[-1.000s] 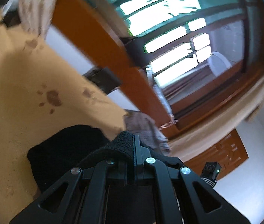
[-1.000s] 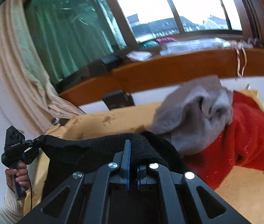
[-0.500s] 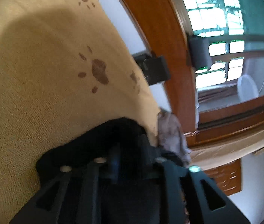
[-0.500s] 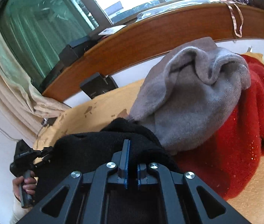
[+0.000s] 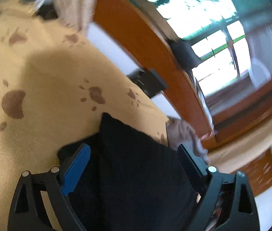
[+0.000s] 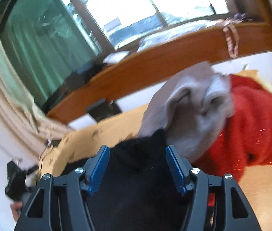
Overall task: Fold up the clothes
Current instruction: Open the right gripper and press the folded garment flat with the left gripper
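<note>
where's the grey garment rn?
Right wrist view, right of centre: the grey garment is heaped on the red sweater, its lower edge touching the black garment lying between the right gripper's opening jaws.

Matt black knit cloth lies on a coarse-woven tan sheet. At two o'clock, a fuzzy grey sweater and fluffy red sweater; behind, a polished wooden sill.
</note>
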`<state>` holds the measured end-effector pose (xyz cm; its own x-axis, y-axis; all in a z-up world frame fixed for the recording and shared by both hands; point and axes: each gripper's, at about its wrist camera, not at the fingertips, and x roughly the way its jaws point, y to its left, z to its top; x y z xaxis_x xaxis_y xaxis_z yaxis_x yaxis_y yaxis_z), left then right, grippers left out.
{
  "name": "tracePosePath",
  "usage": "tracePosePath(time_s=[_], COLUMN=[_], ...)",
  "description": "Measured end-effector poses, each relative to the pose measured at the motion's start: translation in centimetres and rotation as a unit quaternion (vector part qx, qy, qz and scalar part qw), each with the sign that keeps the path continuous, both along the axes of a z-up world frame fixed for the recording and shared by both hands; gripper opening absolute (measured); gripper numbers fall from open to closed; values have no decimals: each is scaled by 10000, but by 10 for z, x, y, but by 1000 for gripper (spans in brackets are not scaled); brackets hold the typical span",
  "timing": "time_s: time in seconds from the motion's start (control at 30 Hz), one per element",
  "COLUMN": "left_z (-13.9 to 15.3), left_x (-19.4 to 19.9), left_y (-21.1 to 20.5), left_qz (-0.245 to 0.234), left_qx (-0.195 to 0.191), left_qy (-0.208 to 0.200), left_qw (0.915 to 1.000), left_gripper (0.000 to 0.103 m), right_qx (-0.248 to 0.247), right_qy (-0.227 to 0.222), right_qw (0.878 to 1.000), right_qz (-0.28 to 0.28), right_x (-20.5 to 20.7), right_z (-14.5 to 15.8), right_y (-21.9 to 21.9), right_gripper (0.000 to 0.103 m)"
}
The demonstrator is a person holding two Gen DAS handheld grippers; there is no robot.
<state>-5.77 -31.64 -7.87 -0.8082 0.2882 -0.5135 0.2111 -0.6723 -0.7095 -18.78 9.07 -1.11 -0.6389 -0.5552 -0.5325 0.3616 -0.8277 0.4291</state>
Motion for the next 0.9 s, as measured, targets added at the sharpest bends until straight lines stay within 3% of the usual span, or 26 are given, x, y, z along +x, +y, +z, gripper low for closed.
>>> tracePosePath(time_s=[0.07,0.17,0.27,0.37,0.4,0.47,0.63,0.77,0.83,0.9], left_z=[13,16,2,-24,-29,-32,-35,-36,-36,-33], left_x=[2,-1,-6,-17,-17,-14,-17,-18,-18,-14], left_y=[23,59,78,83,83,87,102,105,105,104], left_qz=[-215,-614,-905,-982,-1003,-1139,-1228,-1234,-1270,-1326], left_qx=[-657,-1450,-1810,-2003,-2088,-2331,-2825,-2947,-2942,-2981], left_qy=[47,-28,-265,-738,-711,-510,-659,-720,-729,-773], left_qw=[9976,9875,9789,9720,9702,9644,9491,9449,9445,9421], left_gripper=[94,94,94,94,94,98,102,102,102,102], right_qx=[270,1102,2023,2624,2734,2805,3046,3239,2917,2579], right_qy=[179,622,903,689,597,539,769,938,1014,1004], right_qw=[9994,9901,9697,9550,9523,9500,9412,9334,9422,9564], right_qz=[130,602,1033,1196,1213,1262,1245,1230,1298,938], right_x=[10,38,57,54,52,50,55,63,65,75], right_z=[5,3,-13,-41,-50,-60,-68,-70,-63,-45], right_y=[-8,-41,-77,-93,-94,-92,-96,-99,-88,-62], right_gripper=[63,63,63,63,63,66,74,76,76,76])
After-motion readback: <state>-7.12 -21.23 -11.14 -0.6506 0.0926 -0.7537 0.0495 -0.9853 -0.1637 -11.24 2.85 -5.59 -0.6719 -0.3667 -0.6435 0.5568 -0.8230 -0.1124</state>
